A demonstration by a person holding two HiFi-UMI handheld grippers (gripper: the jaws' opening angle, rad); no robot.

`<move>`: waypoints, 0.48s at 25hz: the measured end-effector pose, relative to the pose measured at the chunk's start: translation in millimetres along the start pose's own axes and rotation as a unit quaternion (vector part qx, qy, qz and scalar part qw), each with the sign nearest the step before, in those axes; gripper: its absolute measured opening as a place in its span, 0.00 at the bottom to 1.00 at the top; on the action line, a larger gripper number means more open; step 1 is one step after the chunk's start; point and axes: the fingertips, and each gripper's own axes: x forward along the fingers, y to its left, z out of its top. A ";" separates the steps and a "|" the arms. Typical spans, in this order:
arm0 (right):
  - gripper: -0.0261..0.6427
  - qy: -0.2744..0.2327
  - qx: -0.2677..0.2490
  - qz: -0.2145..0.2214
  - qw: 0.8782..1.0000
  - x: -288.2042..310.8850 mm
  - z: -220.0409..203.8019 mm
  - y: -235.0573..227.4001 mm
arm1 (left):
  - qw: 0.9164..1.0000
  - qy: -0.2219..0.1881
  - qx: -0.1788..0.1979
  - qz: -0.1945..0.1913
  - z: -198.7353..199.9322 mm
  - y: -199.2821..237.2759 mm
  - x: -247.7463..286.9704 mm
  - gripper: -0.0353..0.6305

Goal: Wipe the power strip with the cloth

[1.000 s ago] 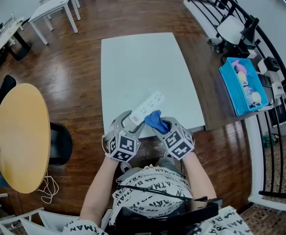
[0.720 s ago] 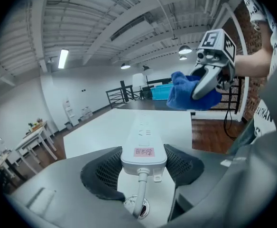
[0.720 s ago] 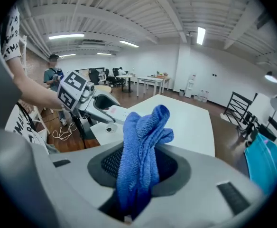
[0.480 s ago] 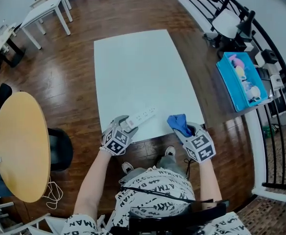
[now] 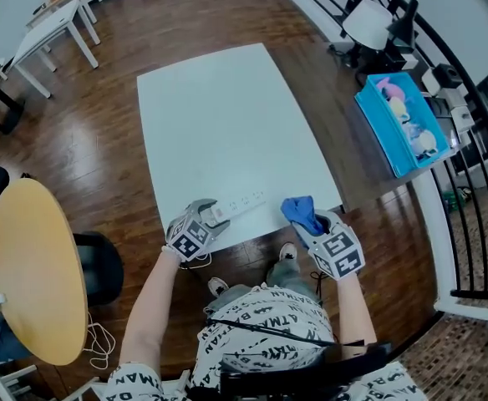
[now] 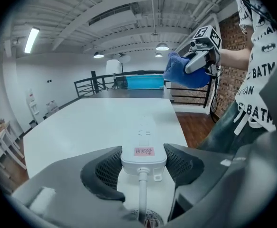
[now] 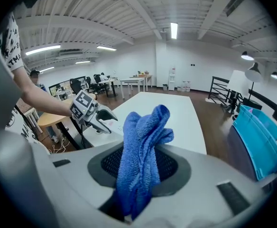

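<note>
A white power strip (image 5: 241, 202) lies along the front edge of the white table (image 5: 219, 115). My left gripper (image 5: 214, 216) is shut on its cable end. In the left gripper view both pads press the sides of the power strip (image 6: 143, 151), and its cable (image 6: 141, 194) runs back between the jaws of my left gripper (image 6: 143, 159). A crumpled blue cloth (image 5: 299, 210) sticks up from my right gripper (image 5: 308, 222), which hovers at the table's front right corner, apart from the strip. In the right gripper view the blue cloth (image 7: 141, 156) is pinched between the jaws of my right gripper (image 7: 141, 170).
A blue bin (image 5: 394, 119) with soft toys stands right of the table, beside a black railing (image 5: 470, 182). A round wooden table (image 5: 31, 266) and a black chair (image 5: 100, 266) are at the left. White desks (image 5: 52, 19) stand far back left.
The two grippers have drawn apart. The left one came down with the power strip to the table's front edge. The right one swung right with the cloth, away from the strip.
</note>
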 end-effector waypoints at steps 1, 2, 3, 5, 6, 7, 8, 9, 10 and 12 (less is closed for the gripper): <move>0.25 0.001 0.002 0.000 1.000 0.9 0.5 -0.7 | 1.000 0.004 0.002 -0.006 -1.0 0.3 2.4 0.47; 0.25 0.001 0.004 0.001 1.000 2.1 0.9 -1.6 | 1.000 0.009 0.004 -0.011 -2.6 0.8 5.1 0.47; 0.25 0.002 0.005 0.001 1.000 3.5 0.9 -2.6 | 1.000 0.016 0.008 -0.016 -5.1 1.4 7.8 0.47; 0.25 0.005 0.006 0.001 1.000 6.0 1.3 -3.4 | 0.999 0.034 0.015 -0.022 -12.7 2.5 12.5 0.47; 0.25 0.005 0.006 0.001 1.000 7.0 1.8 -2.9 | 0.999 0.044 0.019 -0.024 -17.2 2.8 14.5 0.47; 0.25 0.006 0.007 0.002 1.000 8.0 2.2 -2.0 | 0.998 0.052 0.022 -0.026 -21.7 2.9 16.3 0.47; 0.25 0.007 0.007 0.003 1.000 9.1 2.2 -1.1 | 0.998 0.059 0.024 -0.028 -25.8 3.0 18.1 0.47; 0.25 0.008 0.007 0.005 1.000 10.3 1.9 -0.3 | 0.997 0.065 0.024 -0.029 -29.2 2.9 20.0 0.47; 0.25 0.010 0.007 0.006 1.000 11.3 1.2 0.1 | 0.997 0.070 0.025 -0.031 -31.9 3.0 22.1 0.48; 0.25 0.014 0.007 0.009 1.000 13.3 -0.5 1.2 | 0.996 0.083 0.028 -0.032 -36.5 4.0 26.1 0.48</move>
